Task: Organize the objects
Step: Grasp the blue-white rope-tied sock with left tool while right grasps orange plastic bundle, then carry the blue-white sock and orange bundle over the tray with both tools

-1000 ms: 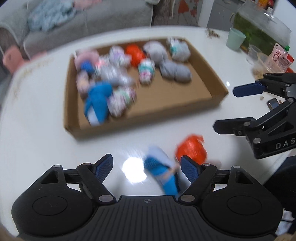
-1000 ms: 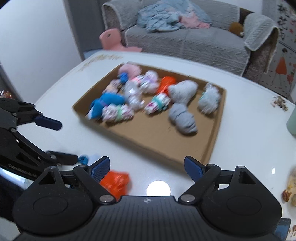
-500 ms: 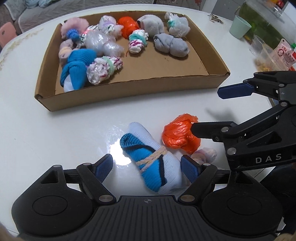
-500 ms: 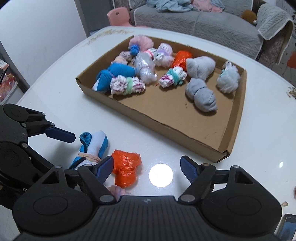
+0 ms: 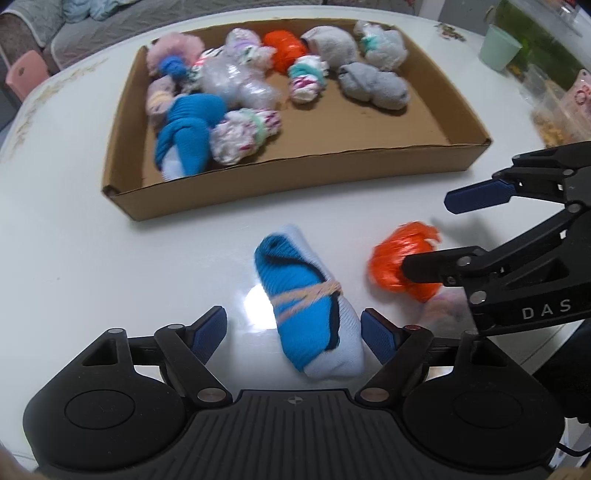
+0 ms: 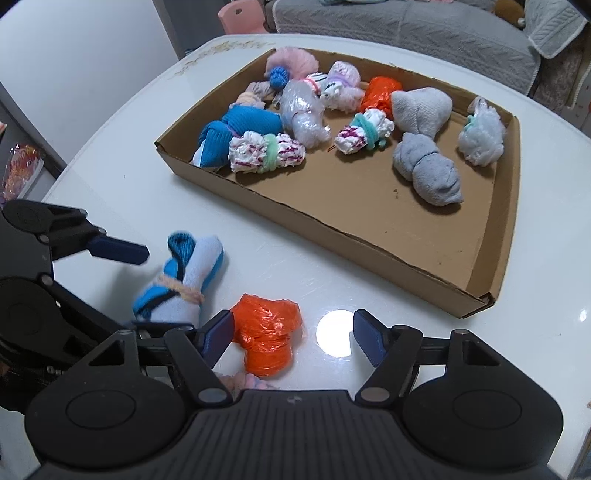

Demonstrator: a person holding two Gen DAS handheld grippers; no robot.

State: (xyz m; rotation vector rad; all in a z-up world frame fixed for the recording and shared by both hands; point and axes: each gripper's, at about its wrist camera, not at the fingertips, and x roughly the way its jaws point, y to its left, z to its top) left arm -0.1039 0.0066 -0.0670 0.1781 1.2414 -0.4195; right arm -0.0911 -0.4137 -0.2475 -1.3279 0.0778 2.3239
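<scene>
Cardboard tray point(image 6: 436, 291) holds eleven bundles; three more lie outside on table point(image 6: 535, 206).

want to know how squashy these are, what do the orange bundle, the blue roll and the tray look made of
Orange bundle: thin plastic film, likely a bag; glossy and crinkled.
Blue roll: knitted fabric, probably a sock; matte and ribbed, tied with a pinkish band.
Tray: plain brown cardboard; matte, with raw cut edges.

Beyond my white bench point(image 6: 535, 332) I see a grey sofa point(image 6: 406, 22), a pink child's chair point(image 6: 242, 14) and a pale green cup point(image 5: 499, 47).
</scene>
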